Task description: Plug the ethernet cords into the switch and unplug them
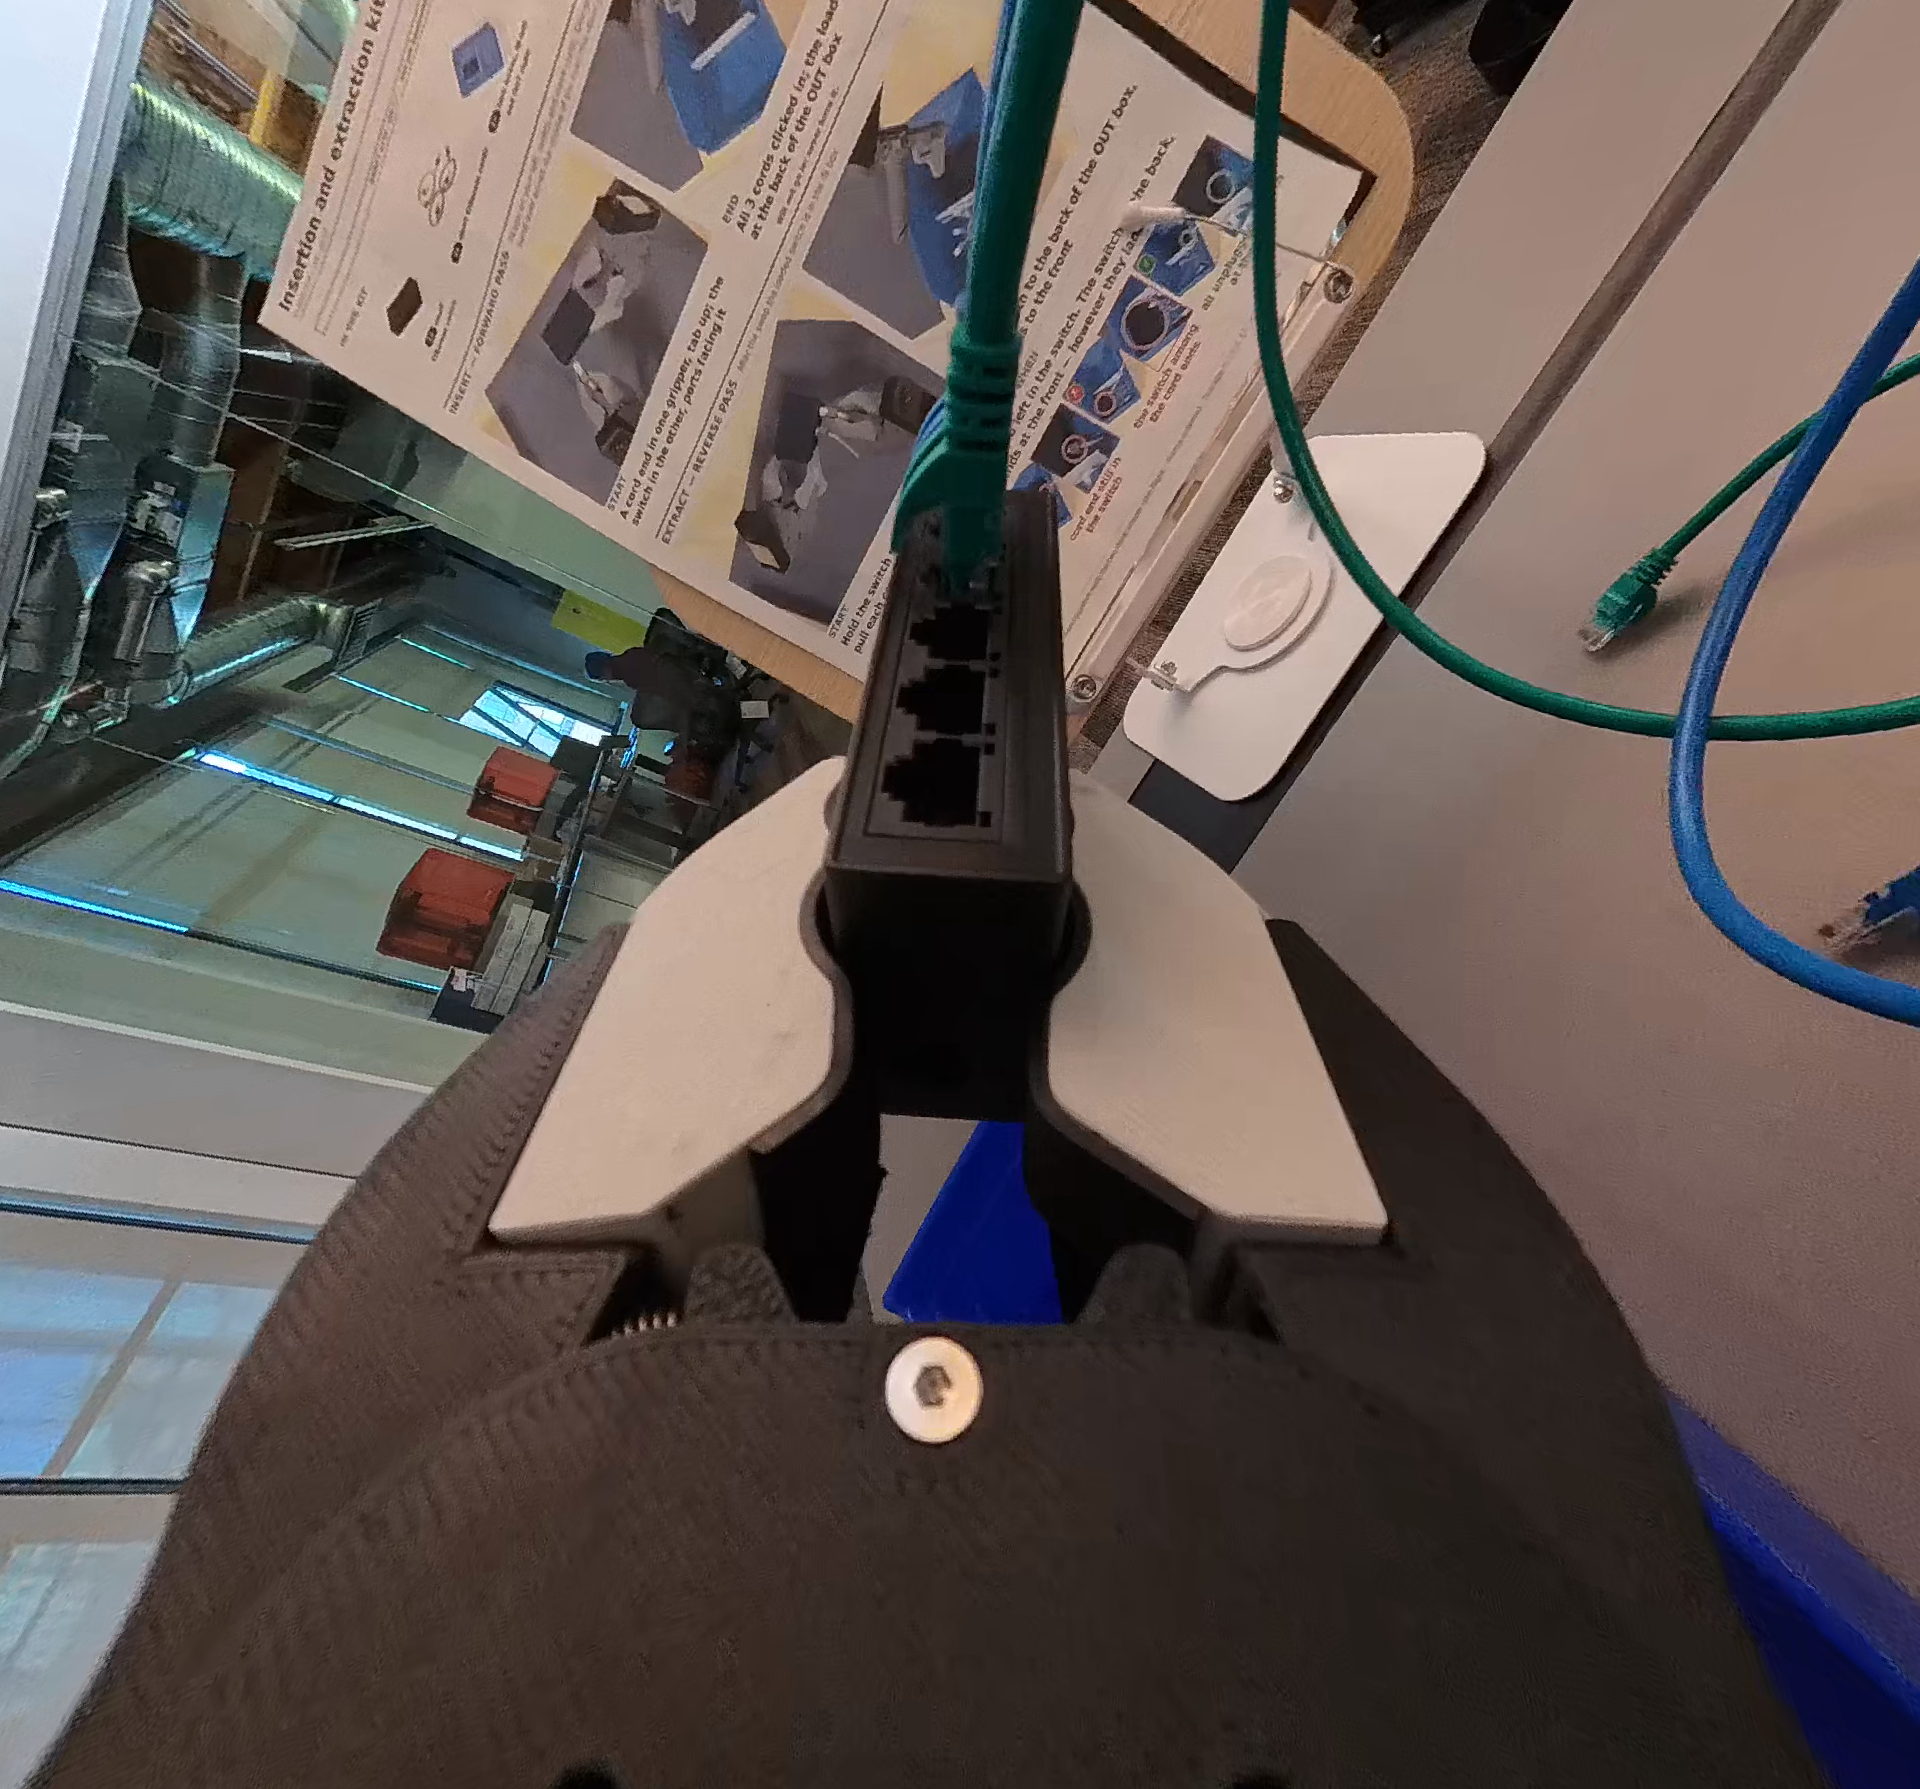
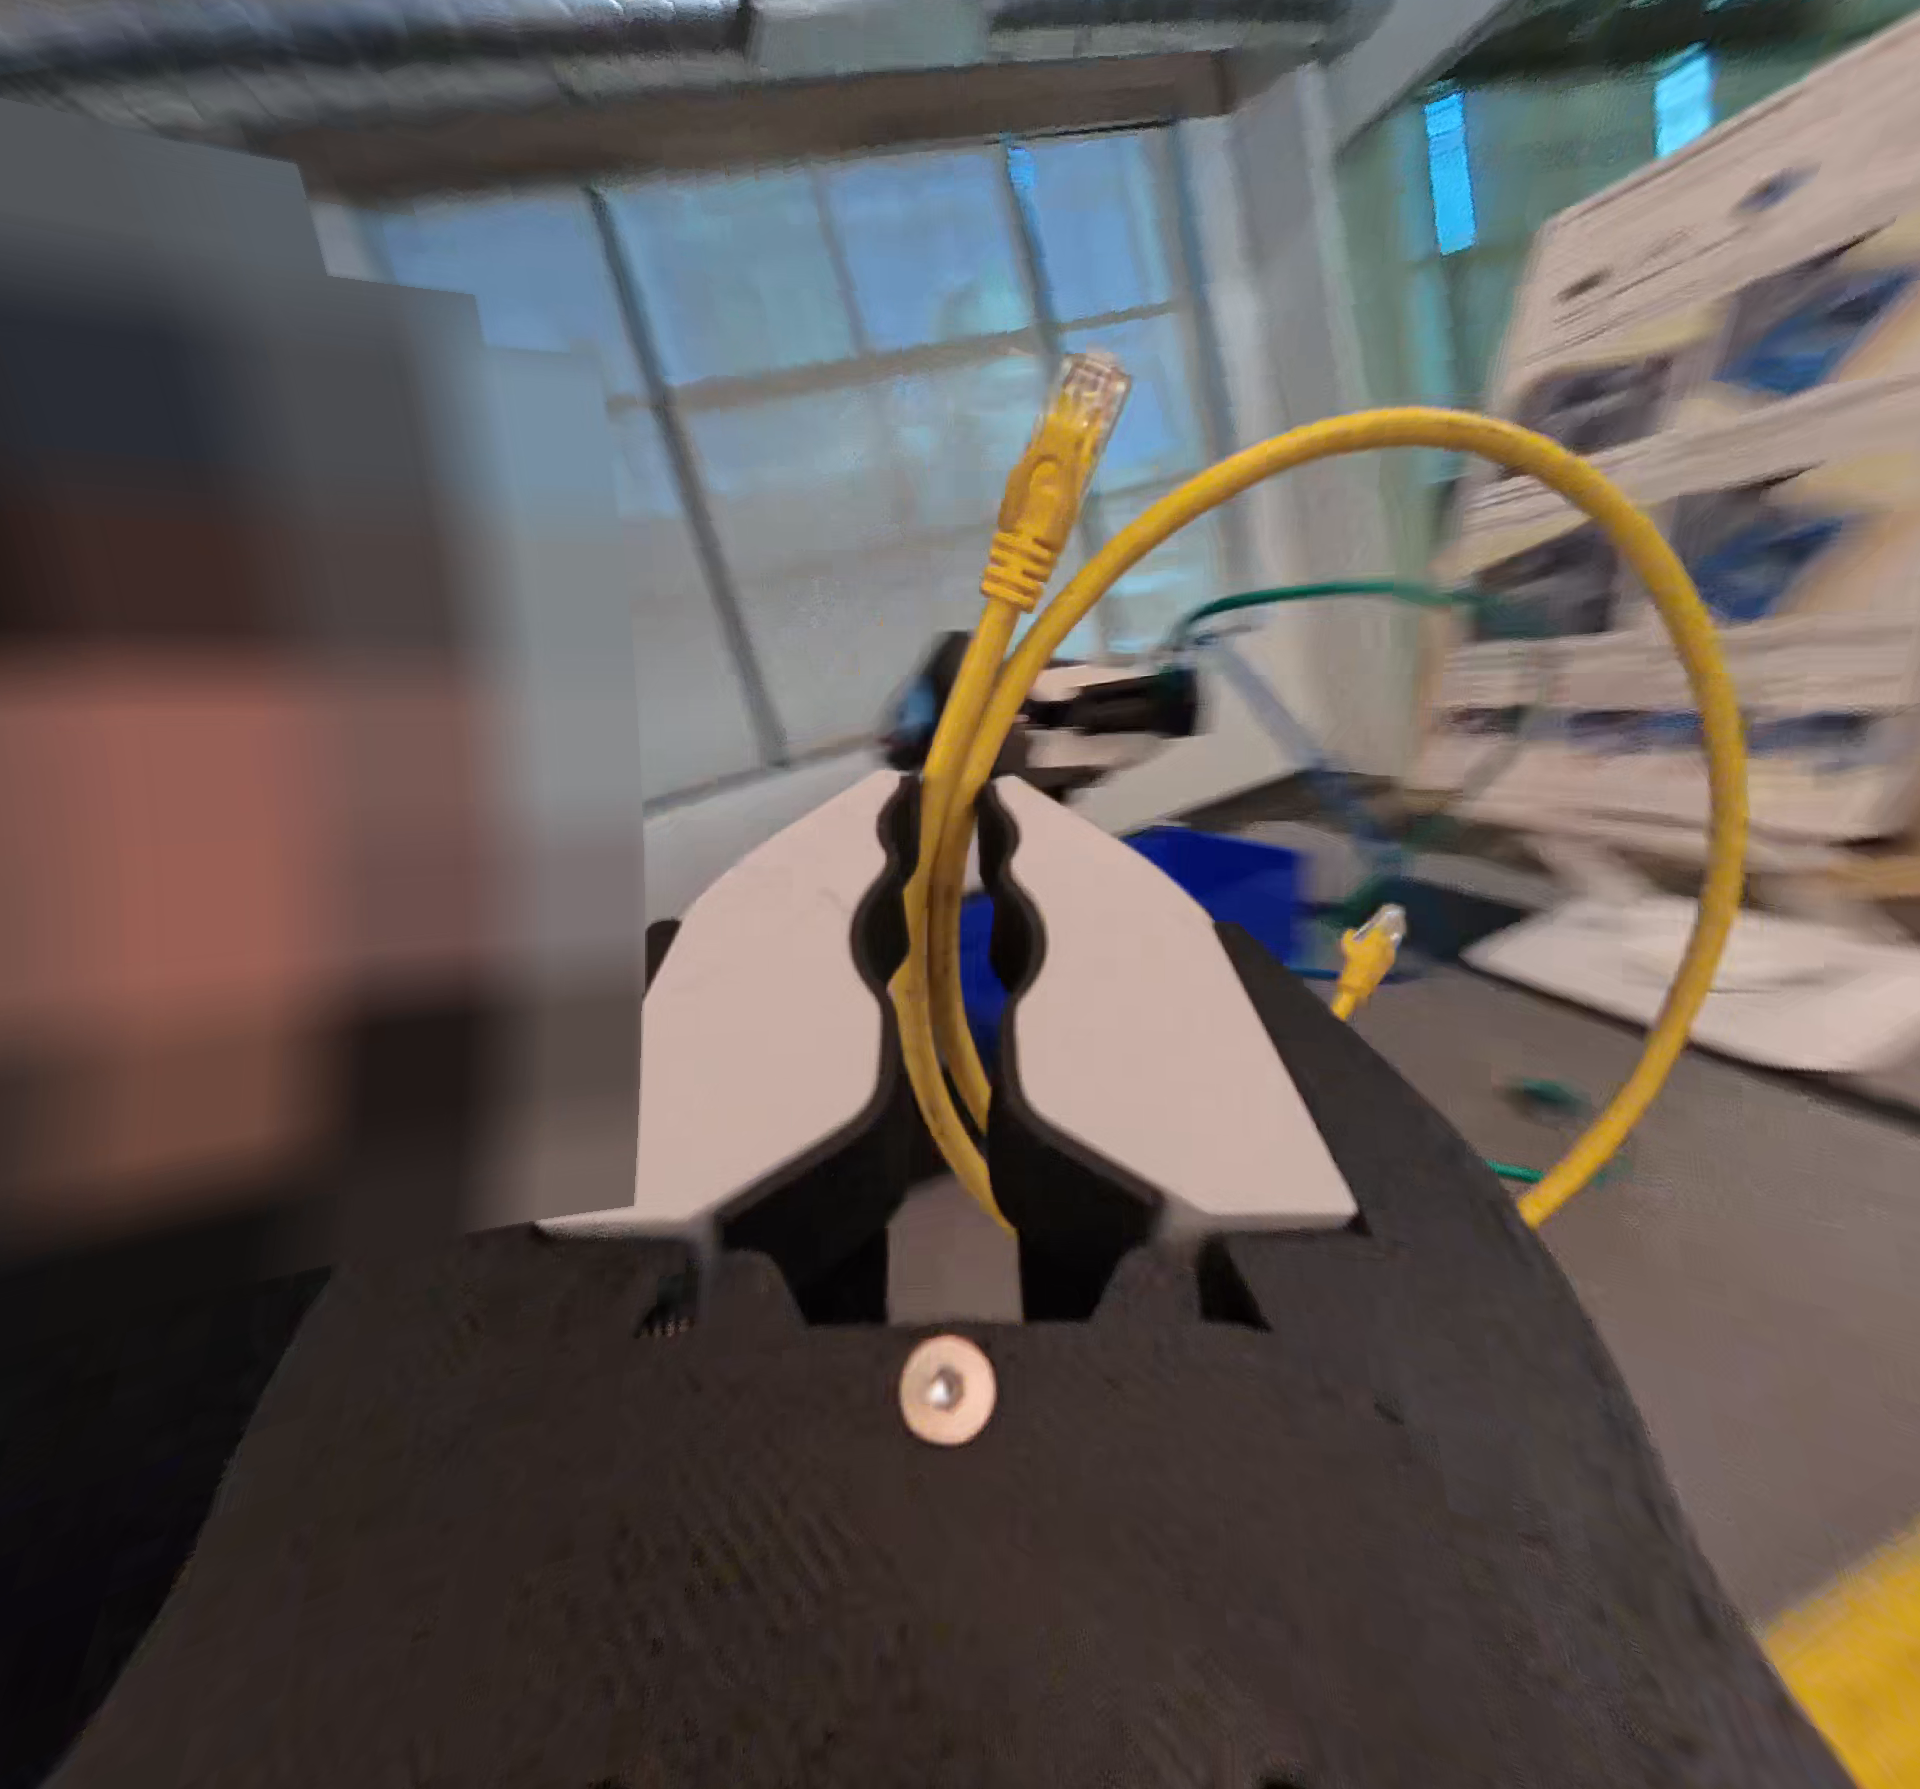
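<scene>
Clamped in the left tool (image 1: pixel 951 866), a black plastic ethernet switch (image 1: pixel 951 752) is held, green cord (image 1: pixel 982 389) plugged; a looped yellow ethernet cord (image 2: pixel 1039 534) is pinched by the right tool (image 2: pixel 948 804).

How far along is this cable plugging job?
Partly done. Two cords, a green cord and a blue cord, sit plugged into the black switch, which the left gripper clamps. The right gripper holds the yellow cord, not yet plugged. Three ports look empty. Unplugging remains.
</scene>
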A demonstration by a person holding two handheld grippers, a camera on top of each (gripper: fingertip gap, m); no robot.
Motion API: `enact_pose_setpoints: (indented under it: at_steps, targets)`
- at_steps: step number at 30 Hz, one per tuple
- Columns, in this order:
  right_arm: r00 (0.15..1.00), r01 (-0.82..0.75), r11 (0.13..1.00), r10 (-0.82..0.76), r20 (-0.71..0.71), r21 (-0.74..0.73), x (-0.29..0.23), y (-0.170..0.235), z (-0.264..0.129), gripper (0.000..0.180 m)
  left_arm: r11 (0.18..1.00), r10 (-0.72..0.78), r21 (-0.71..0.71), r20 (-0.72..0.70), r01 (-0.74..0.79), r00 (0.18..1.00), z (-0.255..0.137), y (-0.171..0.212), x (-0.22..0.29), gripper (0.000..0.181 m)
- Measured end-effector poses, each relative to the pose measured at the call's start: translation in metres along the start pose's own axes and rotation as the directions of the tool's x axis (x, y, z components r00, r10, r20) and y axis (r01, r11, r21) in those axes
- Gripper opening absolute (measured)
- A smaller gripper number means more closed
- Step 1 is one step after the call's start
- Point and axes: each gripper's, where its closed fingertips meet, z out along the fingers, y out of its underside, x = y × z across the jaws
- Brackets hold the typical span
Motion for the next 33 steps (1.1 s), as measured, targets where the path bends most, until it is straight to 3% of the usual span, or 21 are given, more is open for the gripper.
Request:
enact_pose_setpoints:
  at_steps: [1, 3, 7, 10, 13, 17, 22, 26, 28, 31, 33]
  targets:
    - [0.991, 0.097, 0.995, -0.1, -0.091, -0.039, 0.014, -0.009, -0.007, 0.011, 1.0, 0.004, 0.001, -0.002, -0.004, 1.0, 0.0, -0.001, 0.001, 0.03]
    - [0.938, 0.211, 0.966, -0.244, -0.247, -0.15, 0.047, -0.013, -0.024, 0.011, 1.0, 0.011, 0.001, -0.005, -0.011, 1.0, 0.001, -0.003, 0.003, 0.03]
    - [0.827, 0.153, 0.918, -0.322, -0.461, -0.367, 0.124, 0.029, -0.059, 0.012, 1.0, 0.019, -0.003, -0.012, -0.019, 1.0, 0.003, -0.004, 0.006, 0.03]
    - [0.837, 0.014, 0.914, -0.233, -0.495, -0.406, 0.161, 0.08, -0.072, 0.011, 1.0, 0.021, -0.006, -0.016, -0.021, 1.0, 0.004, -0.003, 0.007, 0.03]
    - [0.758, -0.051, 0.869, -0.286, -0.586, -0.492, 0.2, 0.119, -0.087, 0.012, 1.0, 0.02, -0.009, -0.015, -0.02, 1.0, 0.003, -0.002, 0.006, 0.03]
    - [0.677, -0.244, 0.732, -0.341, -0.652, -0.636, 0.23, 0.171, -0.102, 0.012, 1.0, 0.015, -0.008, -0.017, -0.015, 1.0, 0.003, -0.002, 0.006, 0.03]
    - [0.603, -0.288, 0.589, -0.501, -0.621, -0.755, 0.249, 0.192, -0.108, 0.013, 1.0, 0.018, 0.002, -0.013, -0.018, 1.0, 0.004, -0.004, 0.006, 0.03]
    - [0.576, -0.192, 0.625, -0.553, -0.603, -0.757, 0.237, 0.161, -0.101, 0.03, 0.998, 0.046, 0.05, -0.007, -0.045, 0.999, 0.002, -0.013, 0.008, 0.03]
    - [0.515, -0.091, 0.658, -0.611, -0.601, -0.747, 0.225, 0.127, -0.097, 0.033, 0.992, 0.085, 0.096, -0.008, -0.083, 0.996, 0.002, -0.023, 0.012, 0.03]
    - [0.441, 0.253, 0.625, -0.754, -0.487, -0.738, 0.182, 0.076, -0.051, 0.037, 0.969, 0.143, 0.205, 0.001, -0.14, 0.99, -0.002, -0.046, 0.023, 0.03]
    - [0.384, 0.544, 0.495, -0.865, -0.323, -0.678, 0.13, 0.059, 0.005, 0.036, 0.943, 0.171, 0.289, -0.001, -0.163, 0.985, -0.009, -0.064, 0.031, 0.03]
